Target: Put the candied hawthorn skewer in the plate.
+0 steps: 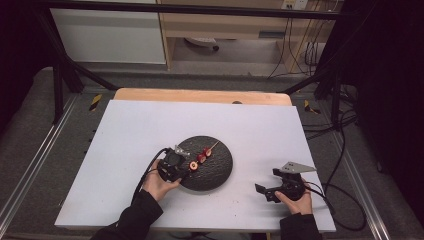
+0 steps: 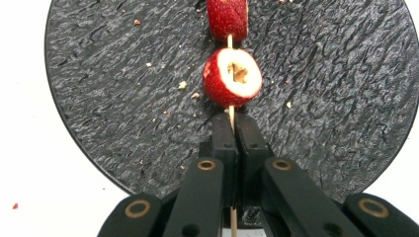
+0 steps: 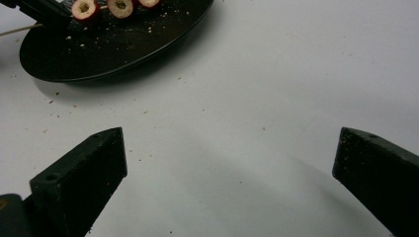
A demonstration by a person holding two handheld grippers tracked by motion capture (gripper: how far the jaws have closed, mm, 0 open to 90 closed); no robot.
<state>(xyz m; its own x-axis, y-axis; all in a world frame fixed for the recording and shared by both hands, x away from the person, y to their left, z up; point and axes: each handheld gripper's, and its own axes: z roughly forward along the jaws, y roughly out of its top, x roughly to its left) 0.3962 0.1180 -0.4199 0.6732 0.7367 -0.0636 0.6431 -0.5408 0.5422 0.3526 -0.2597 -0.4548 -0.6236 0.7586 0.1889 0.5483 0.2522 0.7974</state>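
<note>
A round black slate plate (image 1: 216, 170) lies on the white table top. Across it runs a thin wooden skewer (image 2: 230, 114) threaded with red fruit pieces (image 1: 201, 158); the nearest piece (image 2: 232, 77) shows its pale cut face. My left gripper (image 1: 184, 166) is shut on the skewer's near end, its jaws pressed together over the stick (image 2: 232, 129) just behind that piece. My right gripper (image 1: 266, 189) rests open above the bare table right of the plate, jaws wide apart, nothing between them (image 3: 230, 158). The plate (image 3: 104, 49) and fruit pieces (image 3: 120, 7) show at the upper left of the right gripper view.
Crumbs dot the plate and the table around it (image 3: 54, 106). The white sheet (image 1: 150, 125) covers a wooden table whose far edge (image 1: 200, 95) shows. Black cables (image 1: 345, 195) trail off the right side. Metal frame bars (image 1: 65, 70) stand beyond the table.
</note>
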